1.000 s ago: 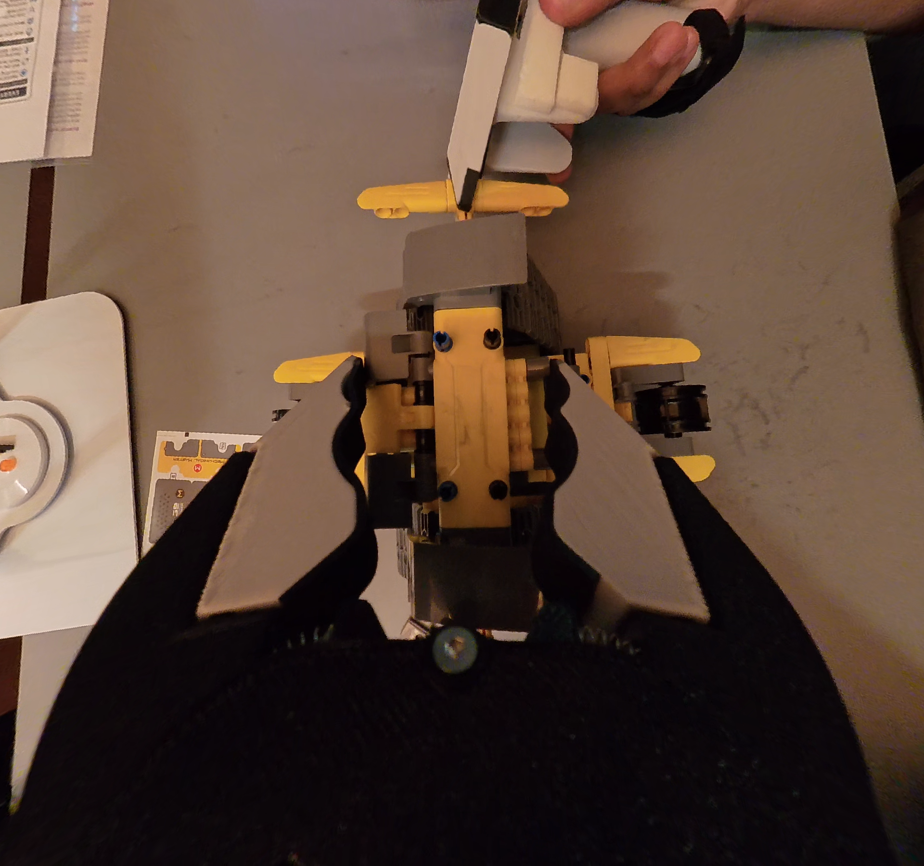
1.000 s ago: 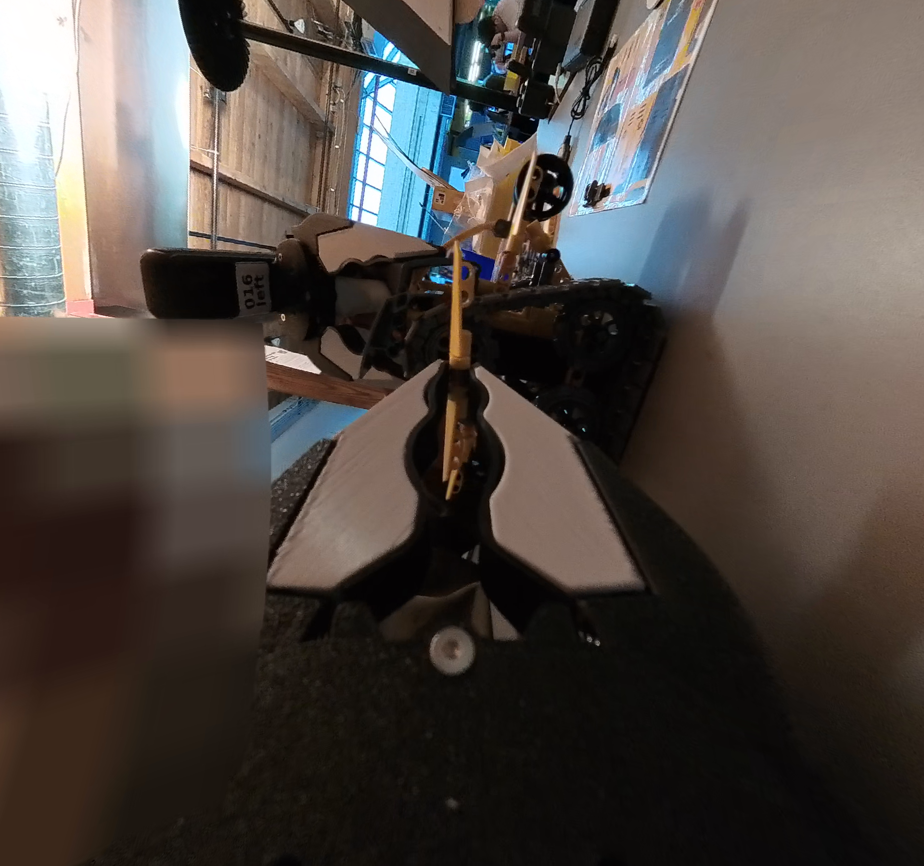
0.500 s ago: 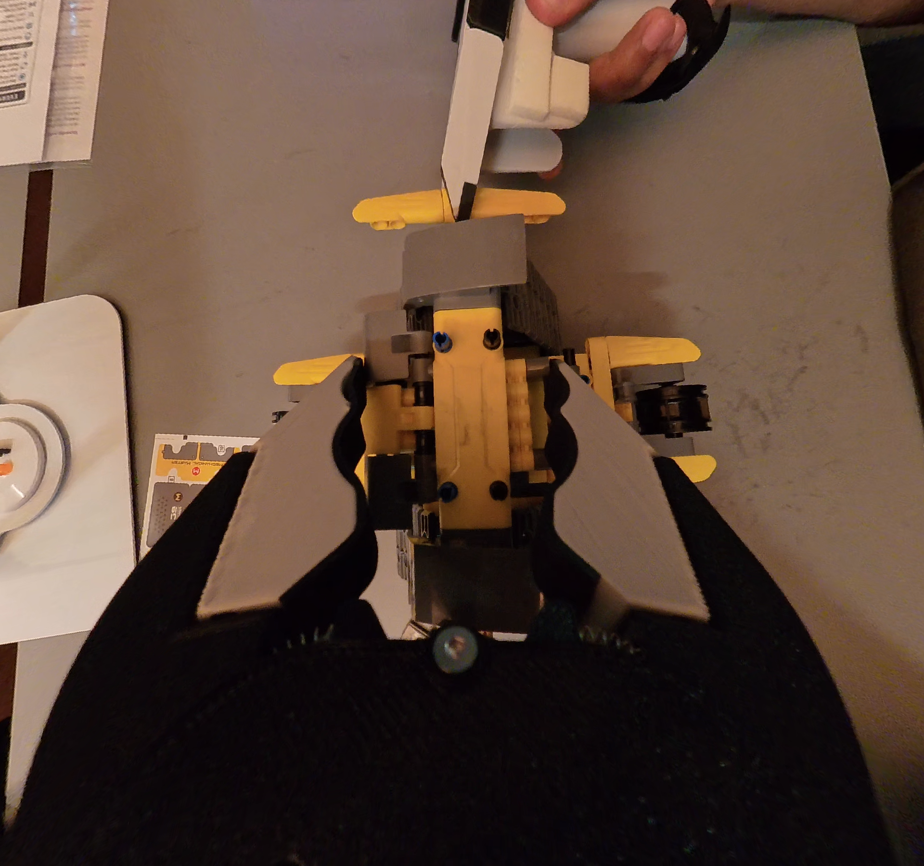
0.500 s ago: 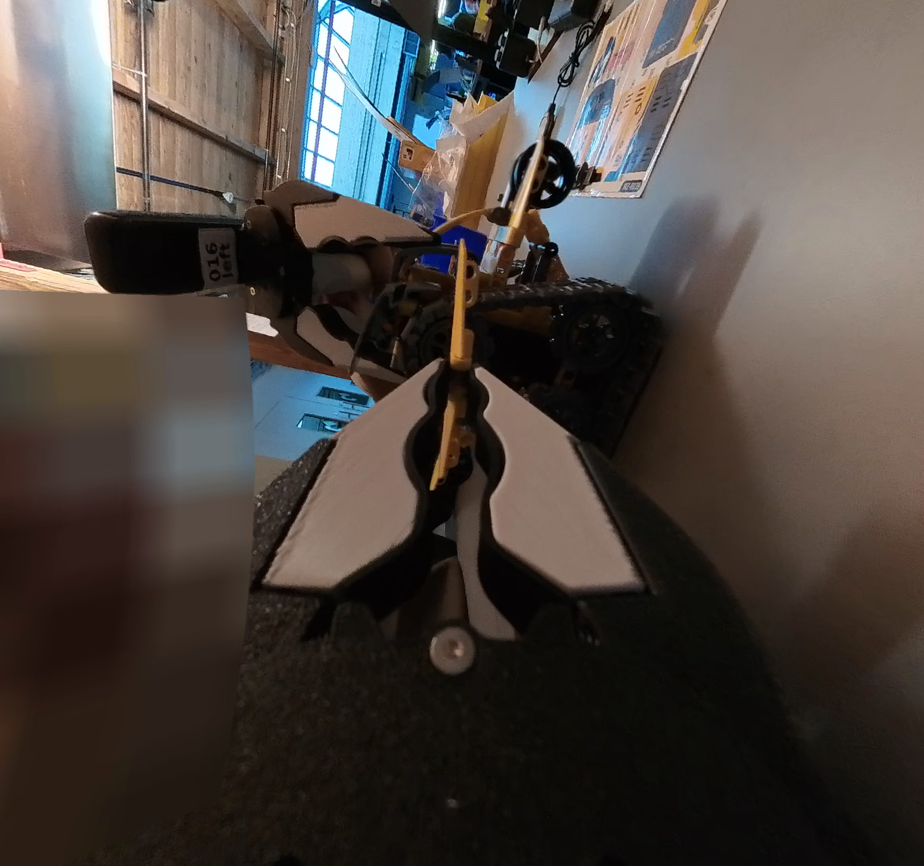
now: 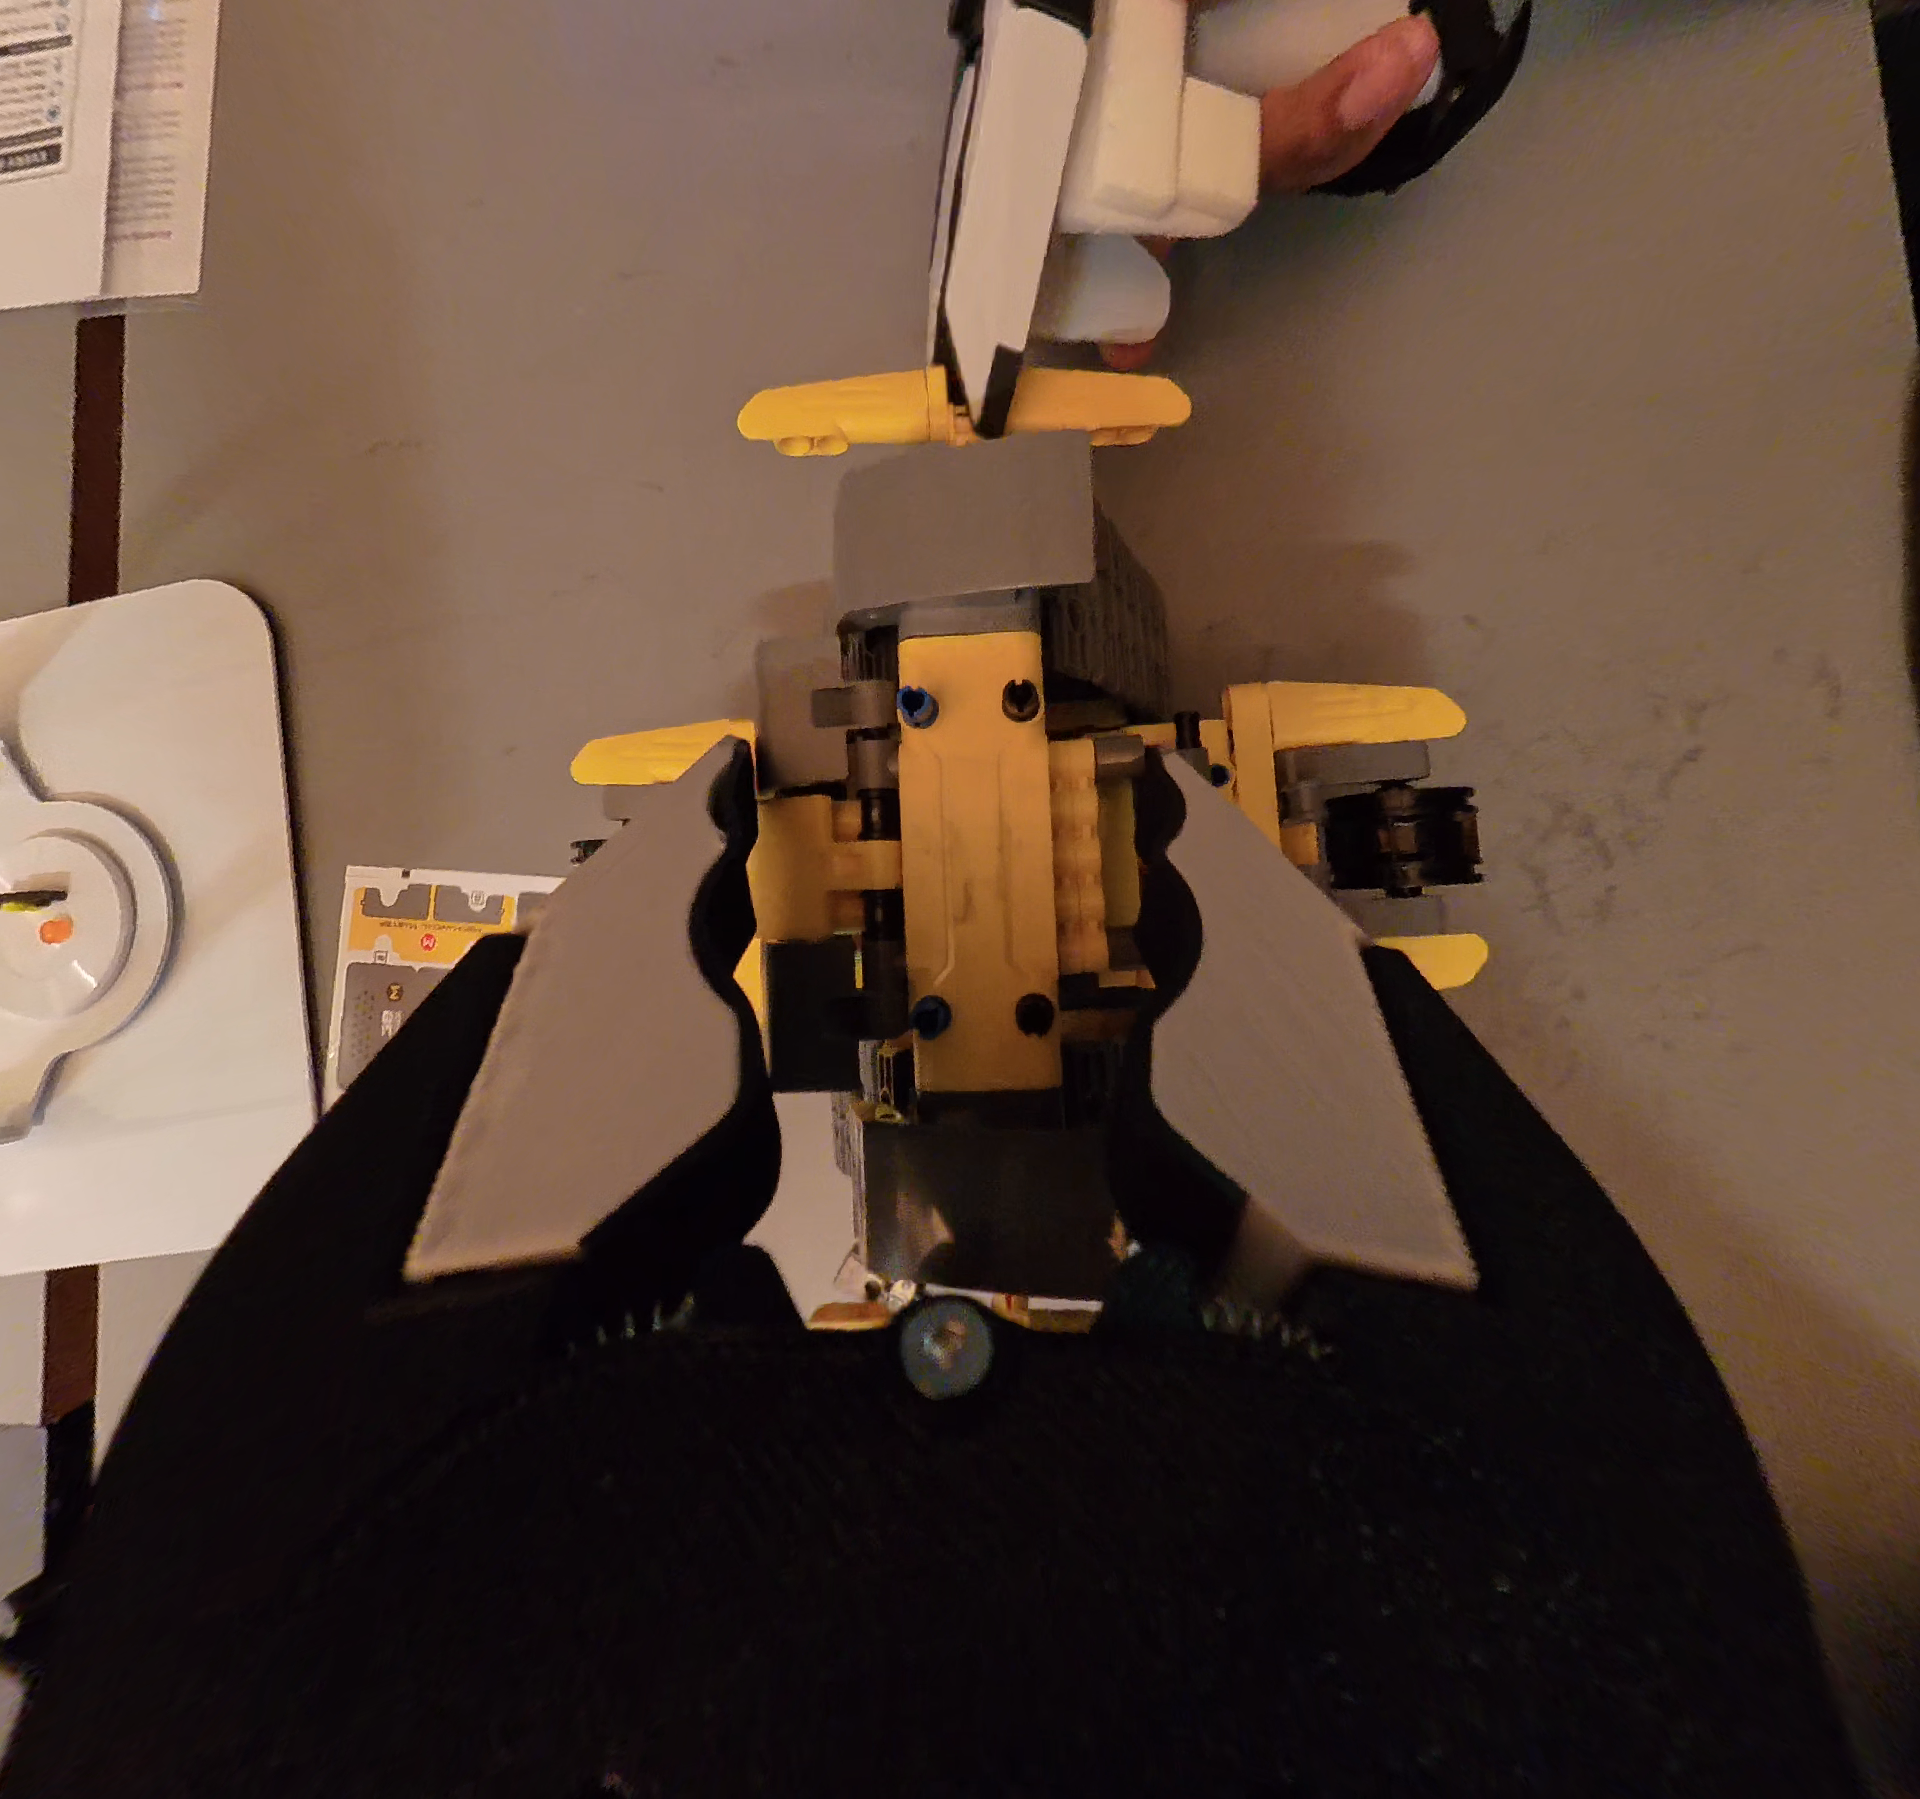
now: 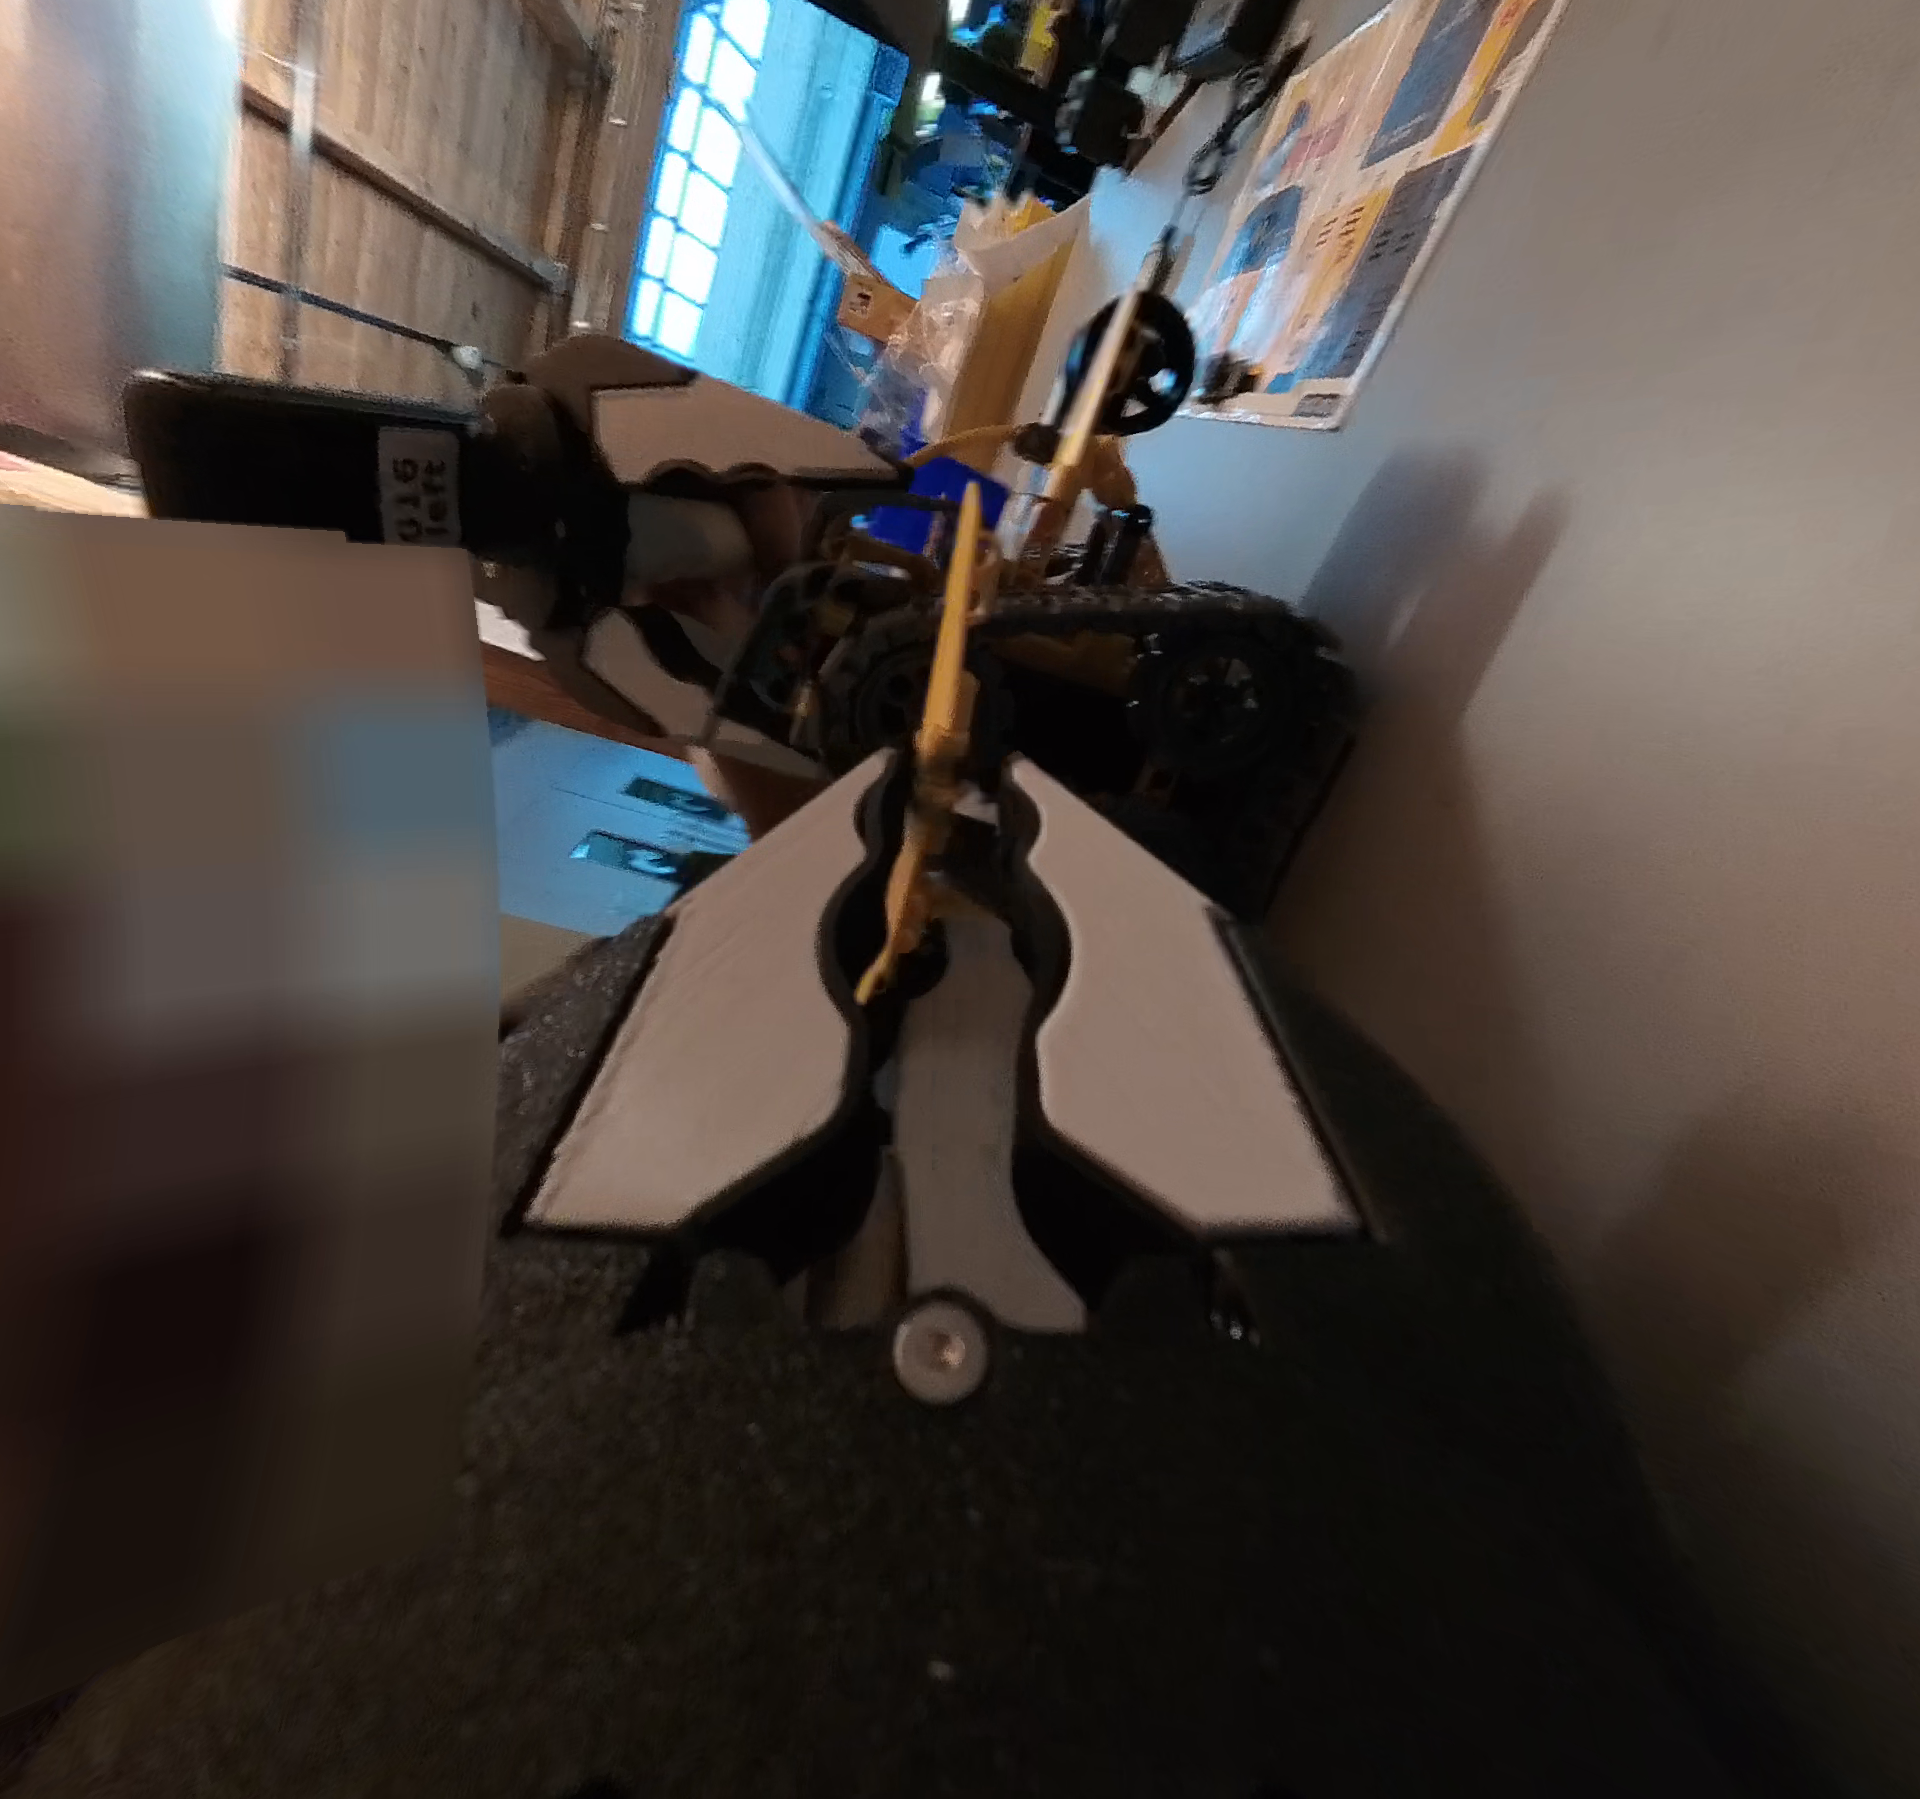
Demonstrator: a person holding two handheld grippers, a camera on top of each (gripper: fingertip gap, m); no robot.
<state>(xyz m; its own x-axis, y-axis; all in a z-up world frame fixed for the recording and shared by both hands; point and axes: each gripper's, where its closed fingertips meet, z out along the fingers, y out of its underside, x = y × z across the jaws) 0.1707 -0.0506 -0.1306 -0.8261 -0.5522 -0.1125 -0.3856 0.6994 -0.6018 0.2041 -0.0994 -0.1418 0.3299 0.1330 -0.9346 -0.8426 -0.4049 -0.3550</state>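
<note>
Left wrist view: yellow brick vehicle (image 5: pixel 977 876) between jaws (both sides touching).

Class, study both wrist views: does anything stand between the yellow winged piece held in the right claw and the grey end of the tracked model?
Nothing visible does. The right claw grips the yellow winged piece just beyond the model's grey end panel, with only a narrow bare gap between them. The left claw clamps the model's yellow body.
</note>
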